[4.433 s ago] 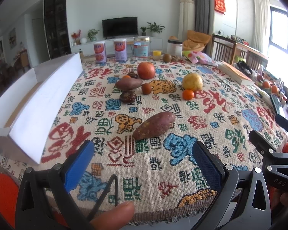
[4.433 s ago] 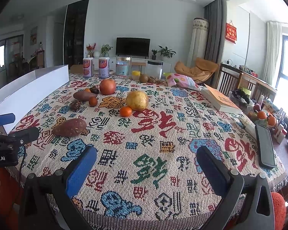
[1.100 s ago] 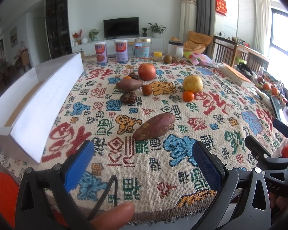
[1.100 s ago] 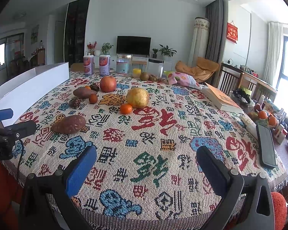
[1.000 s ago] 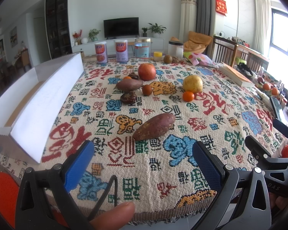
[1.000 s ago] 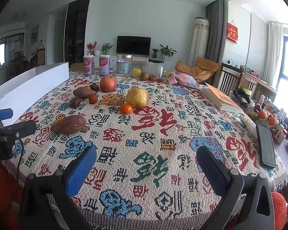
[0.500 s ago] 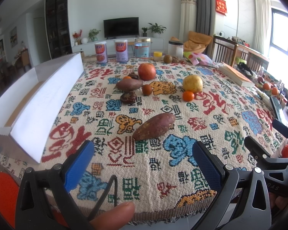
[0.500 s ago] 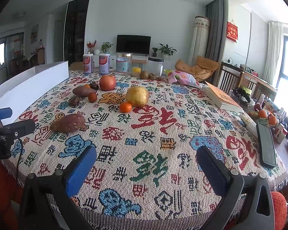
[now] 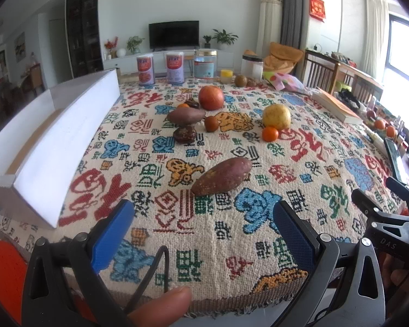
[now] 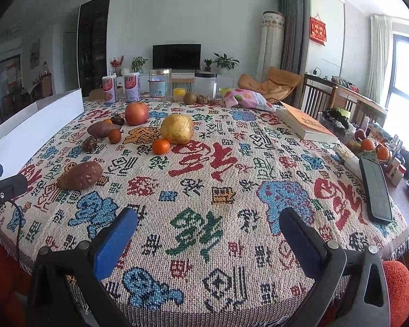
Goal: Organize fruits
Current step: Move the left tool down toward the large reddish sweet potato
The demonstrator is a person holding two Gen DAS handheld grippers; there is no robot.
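Observation:
Fruits lie on a patterned tablecloth [image 9: 231,231]. A sweet potato [image 9: 222,175] is nearest, also in the right wrist view [image 10: 80,175]. Behind it are a second sweet potato [image 9: 186,115], a dark passion fruit [image 9: 184,134], a red apple [image 9: 210,97], a yellow pear [image 9: 276,116] and a small tangerine [image 9: 270,134]. The pear [image 10: 176,128] and tangerine [image 10: 161,146] show in the right wrist view. My left gripper [image 9: 201,234] is open and empty at the table's near edge. My right gripper [image 10: 207,238] is open and empty over the near edge.
A long white box [image 9: 54,141] stands open along the left edge. Cans and jars [image 9: 174,68] stand at the back. A book [image 10: 305,125] and a black phone [image 10: 375,193] lie on the right side, with a snack bag [image 10: 245,98] behind.
The right gripper has risen and moved forward slightly, so the table looks a little lower and nearer. The left gripper has barely moved. Both stay open.

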